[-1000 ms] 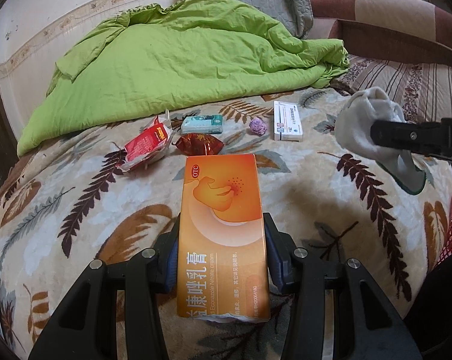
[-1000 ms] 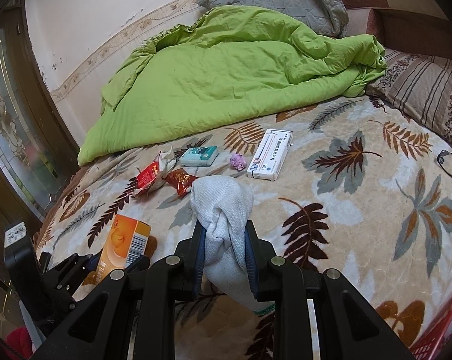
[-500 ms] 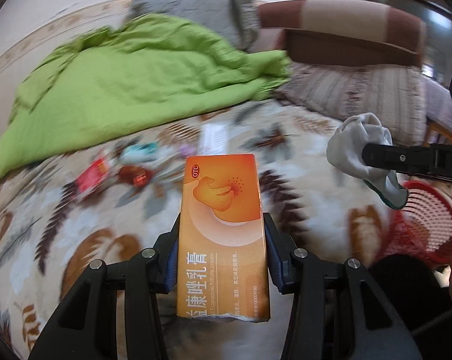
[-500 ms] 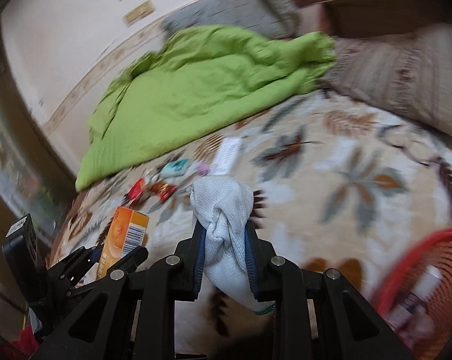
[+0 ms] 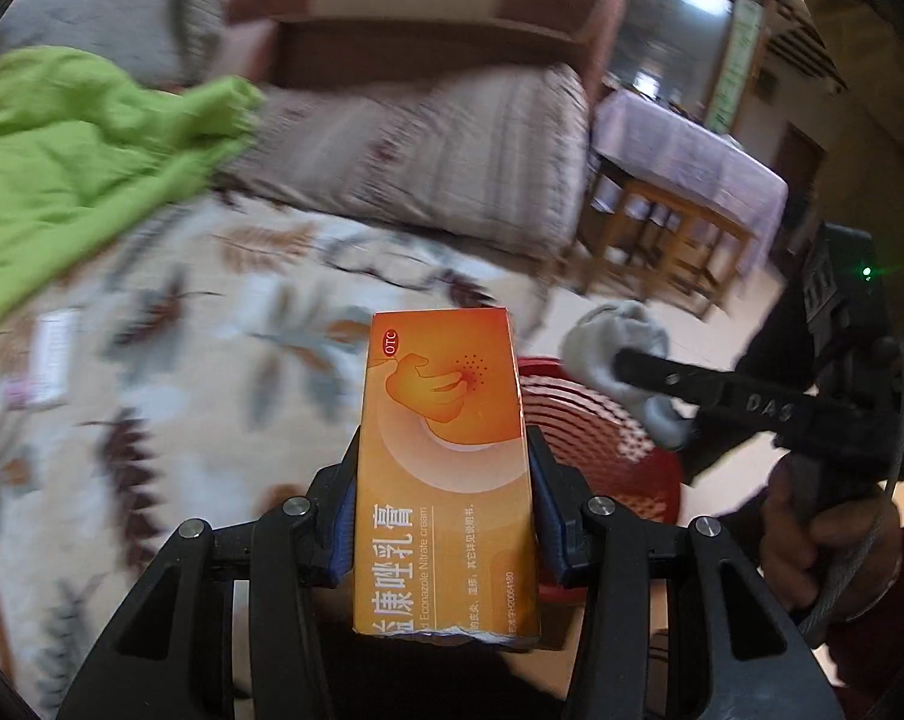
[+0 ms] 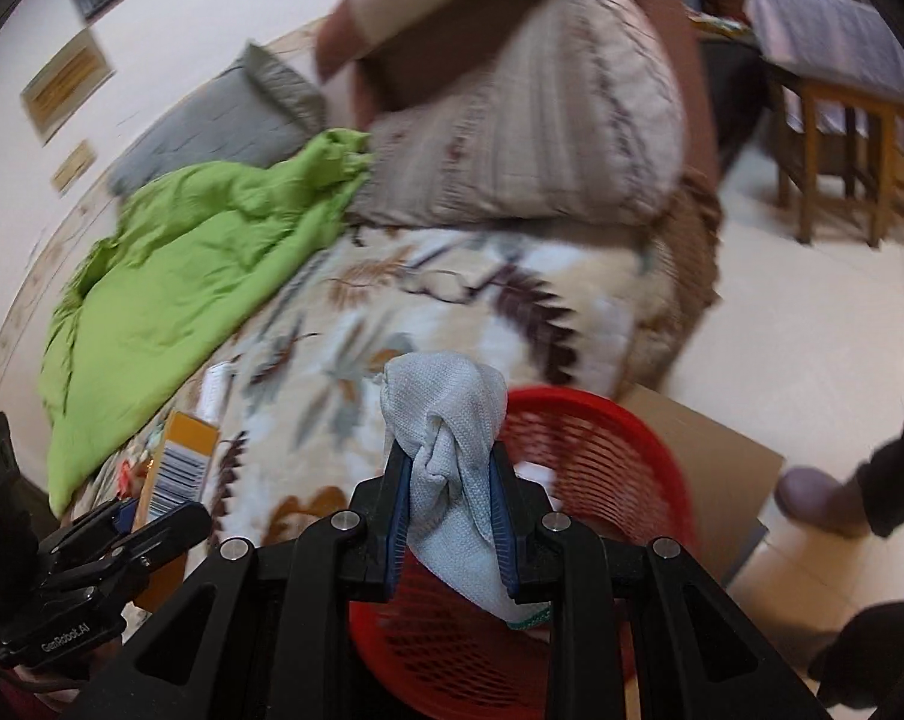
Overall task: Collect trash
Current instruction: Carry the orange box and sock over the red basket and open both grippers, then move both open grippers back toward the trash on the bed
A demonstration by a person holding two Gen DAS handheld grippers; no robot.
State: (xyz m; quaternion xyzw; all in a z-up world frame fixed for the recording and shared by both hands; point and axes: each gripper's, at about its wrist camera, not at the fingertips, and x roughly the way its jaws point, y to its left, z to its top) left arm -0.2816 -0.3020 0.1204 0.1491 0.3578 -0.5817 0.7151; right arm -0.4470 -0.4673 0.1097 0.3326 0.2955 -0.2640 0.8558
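Note:
My left gripper (image 5: 443,474) is shut on an orange cream box (image 5: 446,468), held upright over the edge of the bed. A red mesh basket (image 5: 595,426) stands on the floor just behind and to the right of the box. My right gripper (image 6: 449,474) is shut on a bunched grey-white sock (image 6: 446,420), which hangs above the near rim of the same red basket (image 6: 601,468). In the left wrist view the sock (image 5: 619,354) sits over the basket's far side. The orange box (image 6: 179,456) also shows at the lower left of the right wrist view.
A leaf-patterned blanket (image 5: 182,360) covers the bed, with a green quilt (image 6: 170,264) and striped pillow (image 6: 511,144) behind. A white box (image 5: 56,354) lies on the blanket at left. A cardboard sheet (image 6: 709,456) lies under the basket. A wooden table (image 5: 685,180) and a person's foot (image 6: 817,492) are on the tiled floor.
Both grippers have swung right, away from the middle of the bed, with box and sock still held. The red basket has come into full view beneath them.

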